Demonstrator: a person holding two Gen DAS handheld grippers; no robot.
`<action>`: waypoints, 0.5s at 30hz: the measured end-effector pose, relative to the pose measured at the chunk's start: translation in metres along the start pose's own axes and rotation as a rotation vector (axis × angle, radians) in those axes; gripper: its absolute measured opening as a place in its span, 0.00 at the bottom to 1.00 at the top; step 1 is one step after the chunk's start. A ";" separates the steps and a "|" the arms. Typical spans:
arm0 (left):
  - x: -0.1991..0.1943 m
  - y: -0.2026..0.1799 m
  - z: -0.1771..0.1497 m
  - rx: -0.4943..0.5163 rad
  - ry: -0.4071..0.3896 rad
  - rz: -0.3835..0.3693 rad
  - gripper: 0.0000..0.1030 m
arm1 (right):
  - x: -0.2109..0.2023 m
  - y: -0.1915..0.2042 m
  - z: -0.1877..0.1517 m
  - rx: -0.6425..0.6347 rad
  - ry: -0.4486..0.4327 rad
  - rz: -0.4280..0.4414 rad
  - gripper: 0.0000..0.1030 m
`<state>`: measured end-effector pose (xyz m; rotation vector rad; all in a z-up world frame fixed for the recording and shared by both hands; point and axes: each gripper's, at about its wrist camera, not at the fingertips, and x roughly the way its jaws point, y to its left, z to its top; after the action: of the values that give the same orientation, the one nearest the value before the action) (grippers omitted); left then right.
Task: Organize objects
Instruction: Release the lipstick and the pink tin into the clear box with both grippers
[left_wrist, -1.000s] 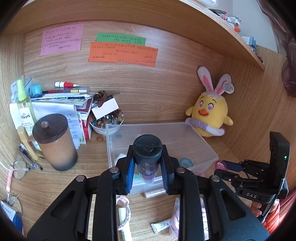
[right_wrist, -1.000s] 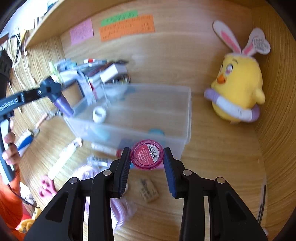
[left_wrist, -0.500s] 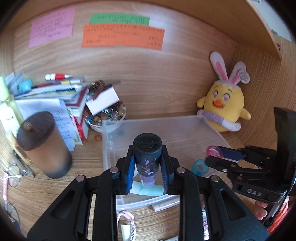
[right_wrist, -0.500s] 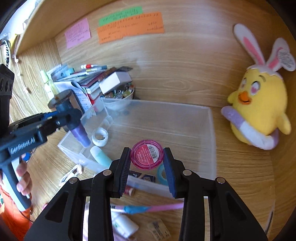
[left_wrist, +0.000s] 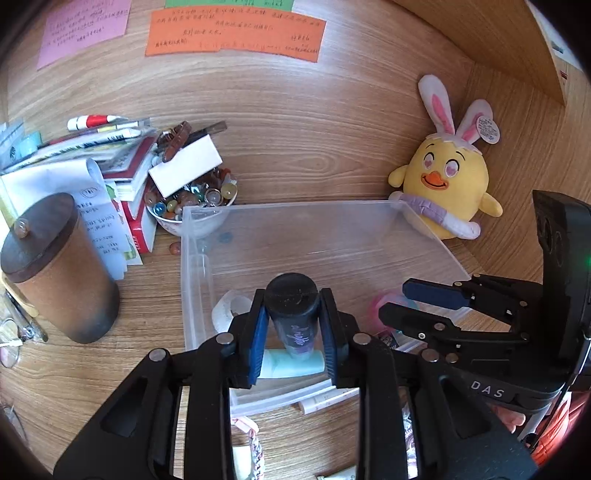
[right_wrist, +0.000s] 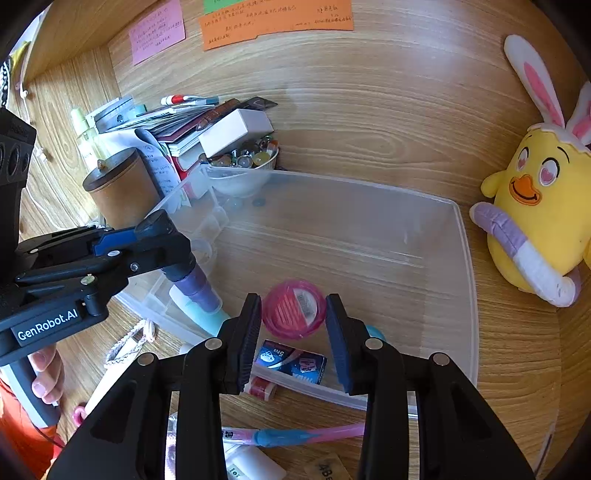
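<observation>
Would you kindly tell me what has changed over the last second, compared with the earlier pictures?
Both hand-held grippers moved in over the clear box. The left hand-held gripper carried the black-capped tube there, the right hand-held gripper the pink jar. Both jaws are now opening, each item between them. The plush chick and brown canister stayed put.

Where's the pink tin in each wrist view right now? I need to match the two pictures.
Left wrist: pink tin right of centre, mostly hidden behind the right gripper's fingers.
Right wrist: pink tin low centre, between that gripper's opening jaws, over the clear bin.
Shared landmark: yellow chick.
</observation>
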<state>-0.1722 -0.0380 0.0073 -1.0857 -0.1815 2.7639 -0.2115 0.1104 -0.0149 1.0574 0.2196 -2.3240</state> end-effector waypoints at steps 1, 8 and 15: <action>-0.003 0.000 0.000 0.002 -0.006 0.004 0.33 | -0.002 0.000 0.000 0.000 -0.003 -0.001 0.36; -0.032 -0.002 -0.002 0.026 -0.062 0.027 0.57 | -0.032 0.007 -0.006 -0.034 -0.067 -0.037 0.52; -0.057 -0.001 -0.019 0.056 -0.078 0.072 0.82 | -0.067 0.007 -0.025 -0.048 -0.122 -0.049 0.66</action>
<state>-0.1178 -0.0472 0.0314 -0.9909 -0.0759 2.8587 -0.1561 0.1425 0.0178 0.8934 0.2550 -2.4054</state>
